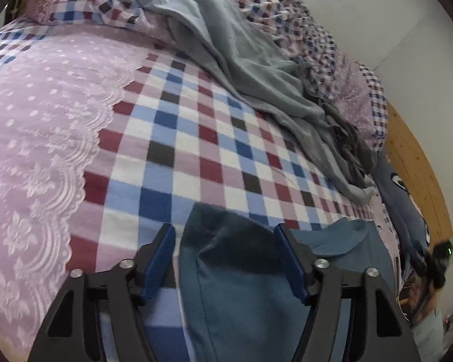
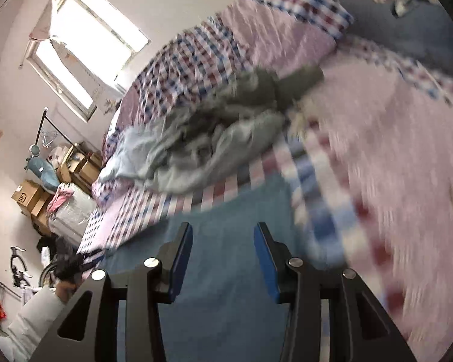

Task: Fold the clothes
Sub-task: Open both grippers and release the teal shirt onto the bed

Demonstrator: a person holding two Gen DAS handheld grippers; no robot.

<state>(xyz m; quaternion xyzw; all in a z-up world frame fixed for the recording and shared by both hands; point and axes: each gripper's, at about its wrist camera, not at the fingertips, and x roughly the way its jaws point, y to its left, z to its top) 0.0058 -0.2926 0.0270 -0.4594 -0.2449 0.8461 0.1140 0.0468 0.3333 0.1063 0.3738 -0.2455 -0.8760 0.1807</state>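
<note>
I am working on the teal garment (image 1: 244, 274), which is lying on the checked bedcover (image 1: 196, 138) right under both of my tools. My left gripper (image 1: 225, 259) is standing with its blue pads (image 1: 158, 259) wide apart, and a raised, doubled-over fold of the teal cloth is sitting in the gap between them, reaching ahead just past the fingertips. I am not clamping it; there is clear space on both sides of the fold. My right gripper (image 2: 223, 259) is also spread apart, hovering over a flat stretch of the same teal garment (image 2: 226, 220), with nothing between its pads that I can see. Its picture is blurring badly, so I cannot tell how close it is to the fabric.

Ahead of both tools, farther up the bed, a grey garment (image 1: 247, 69) is lying in a loose crumpled heap, apart from the teal one and not yet folded.

I am judging this as an early fold on the teal piece: one flap is turned over, and the cloth is not yet a tidy packet. The next move is calling for me to close the left pads on that raised fold, find an edge for the right tool off to its side, and carry both across together so the layers land square without dragging the bedcover.
</note>
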